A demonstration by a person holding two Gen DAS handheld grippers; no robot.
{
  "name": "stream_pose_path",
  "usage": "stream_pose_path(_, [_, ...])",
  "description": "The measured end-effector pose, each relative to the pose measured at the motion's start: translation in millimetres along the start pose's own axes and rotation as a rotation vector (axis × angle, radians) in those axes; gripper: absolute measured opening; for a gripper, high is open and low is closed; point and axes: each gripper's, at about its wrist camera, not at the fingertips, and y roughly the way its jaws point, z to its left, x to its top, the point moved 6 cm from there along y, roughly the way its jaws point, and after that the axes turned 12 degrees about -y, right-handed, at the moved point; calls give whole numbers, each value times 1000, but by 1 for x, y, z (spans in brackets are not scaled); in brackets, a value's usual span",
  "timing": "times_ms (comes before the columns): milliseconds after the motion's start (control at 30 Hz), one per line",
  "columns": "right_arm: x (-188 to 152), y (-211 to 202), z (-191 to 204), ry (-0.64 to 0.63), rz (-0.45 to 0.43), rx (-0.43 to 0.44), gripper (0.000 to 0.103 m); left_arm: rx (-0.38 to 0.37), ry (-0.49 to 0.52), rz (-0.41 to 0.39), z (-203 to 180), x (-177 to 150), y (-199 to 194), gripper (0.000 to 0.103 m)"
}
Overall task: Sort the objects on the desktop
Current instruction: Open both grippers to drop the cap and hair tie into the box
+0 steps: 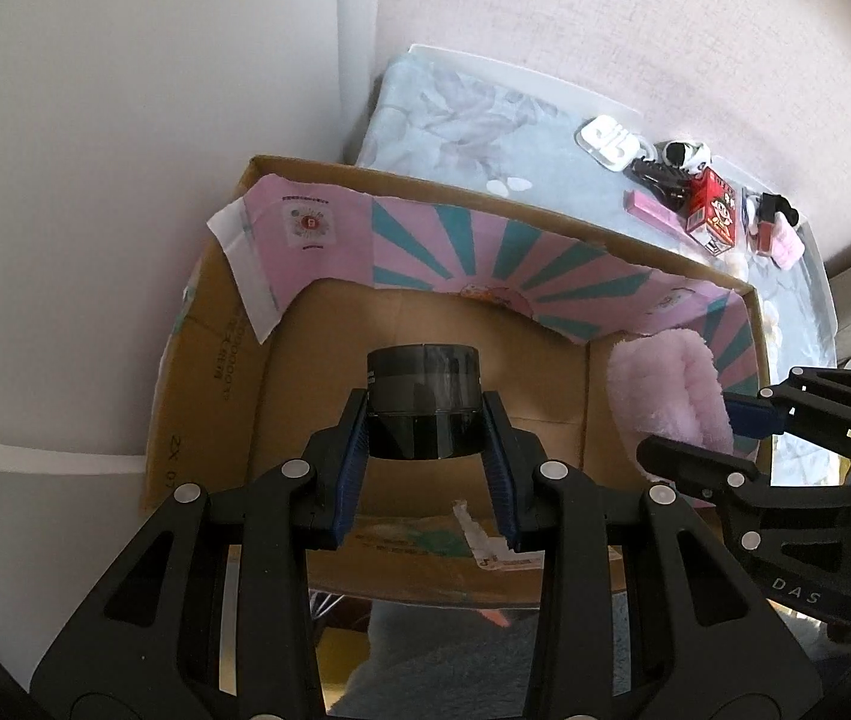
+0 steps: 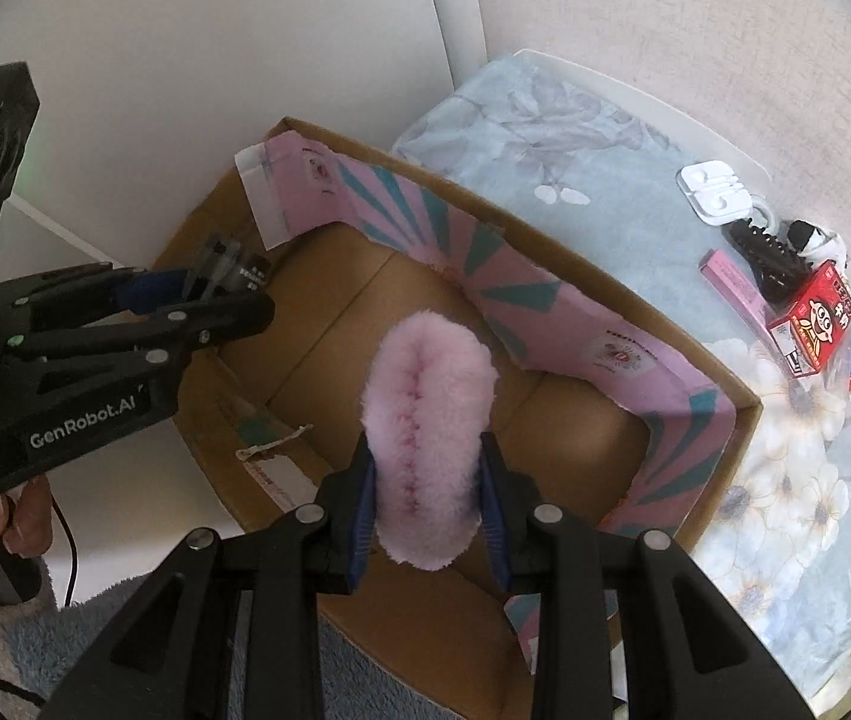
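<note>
Two loads are hanging over the cardboard box [image 1: 317,324] at once, ready for dropping in: the left gripper [image 1: 423,420] is pinching a dark jar [image 1: 423,402] between its fingers, the right gripper [image 2: 428,474] is squeezing a fluffy pink slipper [image 2: 428,402]. Beyond the fingers, a red carton [image 2: 812,324] and other clutter are waiting on the flowered tablecloth [image 2: 545,138].

The cardboard box [image 2: 743,414] stands left of the table [image 2: 653,252], against its edge. On the table's far right, the earphone case [image 2: 716,192] lies behind the hair clip [image 2: 770,261] and milk carton [image 2: 815,324].
</note>
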Motion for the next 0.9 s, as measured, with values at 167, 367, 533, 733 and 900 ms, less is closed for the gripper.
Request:
stream_pose_path(167, [0,6,0,-6,32,-22,65,-105,-19,-17,-7,3,-14,101])
stream_pose_path(367, [-5,2,-7,23,16,-4,93,-53,45,-117,-14,14,-34,103])
stream_pose_path(533, [-5,-9,-13,30,-39,-34,102,-56,66,-112,-20,17,-31,103])
stream_pose_path(733, [-4,-18,-17,24,-88,-59,102,-68,95,-101,-29,18,-26,103])
stream_pose_path(900, [-5,-25,-18,51,-123,-11,102,-131,96,-105,-38,21,-31,103])
